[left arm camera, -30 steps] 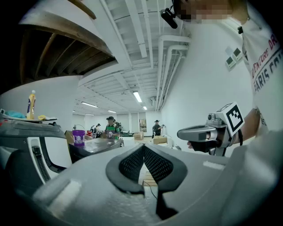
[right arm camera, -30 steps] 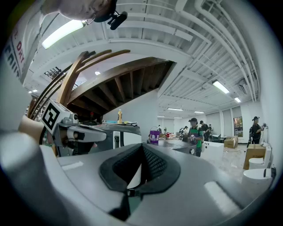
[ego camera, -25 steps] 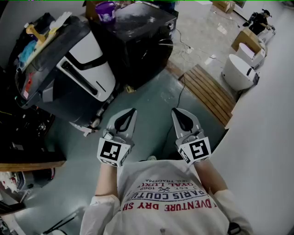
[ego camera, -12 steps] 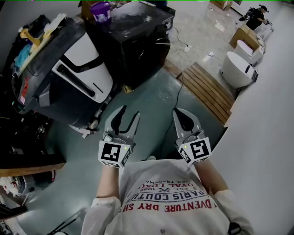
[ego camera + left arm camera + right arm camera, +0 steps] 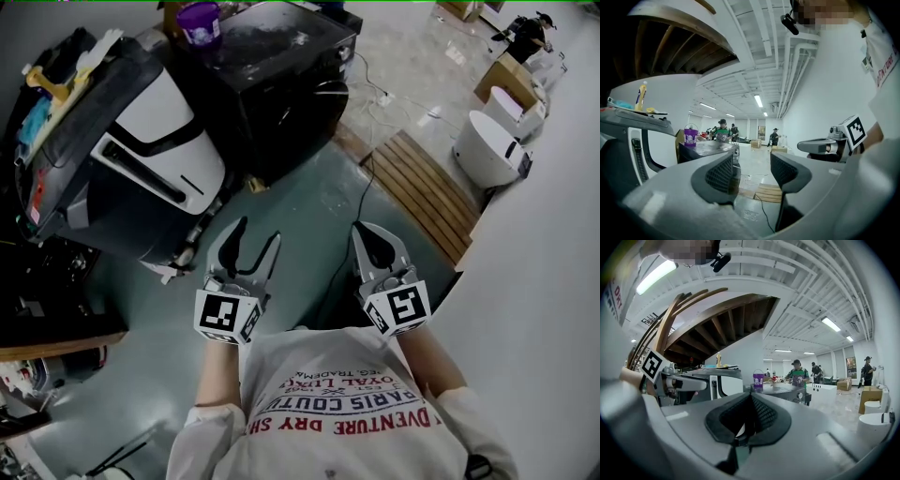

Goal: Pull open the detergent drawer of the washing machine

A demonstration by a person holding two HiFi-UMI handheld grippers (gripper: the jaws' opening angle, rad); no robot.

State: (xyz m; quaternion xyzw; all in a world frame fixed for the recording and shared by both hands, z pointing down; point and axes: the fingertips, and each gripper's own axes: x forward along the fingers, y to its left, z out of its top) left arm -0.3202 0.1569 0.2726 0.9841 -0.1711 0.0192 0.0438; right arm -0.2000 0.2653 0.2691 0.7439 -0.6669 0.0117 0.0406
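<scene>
We hold both grippers level in front of our white printed T-shirt [image 5: 347, 403], side by side above the grey-green floor [image 5: 309, 202]. The left gripper [image 5: 258, 231] is released. Its jaws have just been opening and now stand apart, and its own view shows only floor and room in the gap, with nothing between the ribbed pads. The right gripper [image 5: 366, 230] is clenched, its two jaws pressed together with nothing caught in them.

The black front-loading washing machine [image 5: 272, 75] stands ahead of us, higher in the head view and well apart from both grippers. Its round door faces the stretch of floor between us and it. A purple plastic bucket [image 5: 199, 21] sits on its top near the far left corner. We cannot pick out the detergent drawer on its dark front in any view.

Just left of it stands a larger white and dark grey appliance [image 5: 141, 159] with a long dark handle. A yellow bottle [image 5: 641, 96] and other clutter rest on its top. To the right of the washing machine lies a slatted wooden platform [image 5: 422, 187], and a thin black cable [image 5: 366, 183] runs over the floor beside it towards us. Beyond the platform stands a white round tub [image 5: 487, 150]. People in dark clothes [image 5: 723, 131] stand at the far end of the room behind the washing machine.
</scene>
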